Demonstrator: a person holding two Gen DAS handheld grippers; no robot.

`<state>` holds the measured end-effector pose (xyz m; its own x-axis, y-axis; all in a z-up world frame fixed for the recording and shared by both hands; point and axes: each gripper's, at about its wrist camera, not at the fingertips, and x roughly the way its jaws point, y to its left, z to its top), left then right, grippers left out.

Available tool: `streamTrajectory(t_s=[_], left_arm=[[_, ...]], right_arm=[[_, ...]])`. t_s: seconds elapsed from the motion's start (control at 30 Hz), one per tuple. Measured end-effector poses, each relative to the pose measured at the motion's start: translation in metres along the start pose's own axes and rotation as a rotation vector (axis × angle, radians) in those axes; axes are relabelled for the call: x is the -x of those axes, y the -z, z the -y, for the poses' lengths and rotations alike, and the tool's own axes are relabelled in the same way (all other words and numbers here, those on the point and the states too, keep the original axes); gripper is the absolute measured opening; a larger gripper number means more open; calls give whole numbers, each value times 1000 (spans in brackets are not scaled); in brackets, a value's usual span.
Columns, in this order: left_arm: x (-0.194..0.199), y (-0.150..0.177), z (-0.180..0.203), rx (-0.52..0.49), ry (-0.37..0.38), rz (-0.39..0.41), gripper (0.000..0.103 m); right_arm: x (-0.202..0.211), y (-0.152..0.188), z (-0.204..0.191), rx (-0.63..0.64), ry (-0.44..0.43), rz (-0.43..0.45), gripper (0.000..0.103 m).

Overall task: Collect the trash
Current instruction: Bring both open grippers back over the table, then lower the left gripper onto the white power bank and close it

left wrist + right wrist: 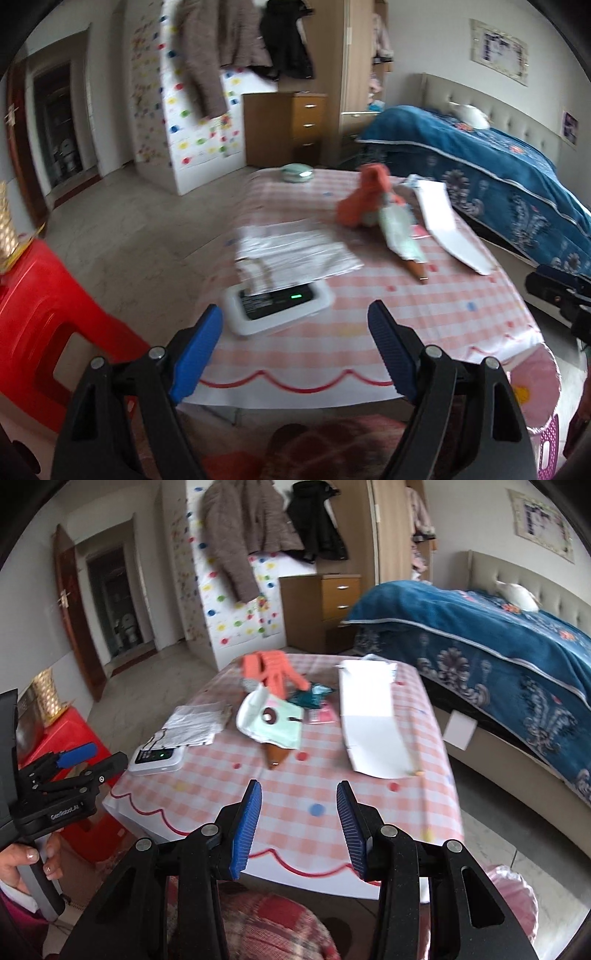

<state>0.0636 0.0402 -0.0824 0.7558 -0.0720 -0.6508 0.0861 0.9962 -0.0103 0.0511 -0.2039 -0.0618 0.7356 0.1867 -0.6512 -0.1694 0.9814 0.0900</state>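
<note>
Left wrist view shows the left gripper (295, 347) with jaws spread and holding nothing, above the near edge of the worktop (369, 314). From left to right lie a white device (277, 302), crumpled white paper (295, 254), an orange cloth (365, 195) beside a pale green wrapper (400, 232), and a long white paper (447, 229). Right wrist view — the right gripper (299, 823) also has its jaws spread and empty. A pink bag (513, 897) sits at the lower right, below the worktop edge.

"GenRobot.AI" on left tool (74, 755)
</note>
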Motion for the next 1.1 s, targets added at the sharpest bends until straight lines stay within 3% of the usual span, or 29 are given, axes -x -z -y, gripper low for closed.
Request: streamTrajectory(t_s=[0.43,0.7,1.1], left_arm=[[-32,5,-37,36,-9,-54,78],[-42,5,-52,41,31,-65,48],[-68,-6,-33,-35,47,-90,44]], right_arm=[[-23,-16,-27,29,0,-3,44],[-30,-17,-23,12,14,-12,44],[-35,-13,-6,-23,14,-23,45]])
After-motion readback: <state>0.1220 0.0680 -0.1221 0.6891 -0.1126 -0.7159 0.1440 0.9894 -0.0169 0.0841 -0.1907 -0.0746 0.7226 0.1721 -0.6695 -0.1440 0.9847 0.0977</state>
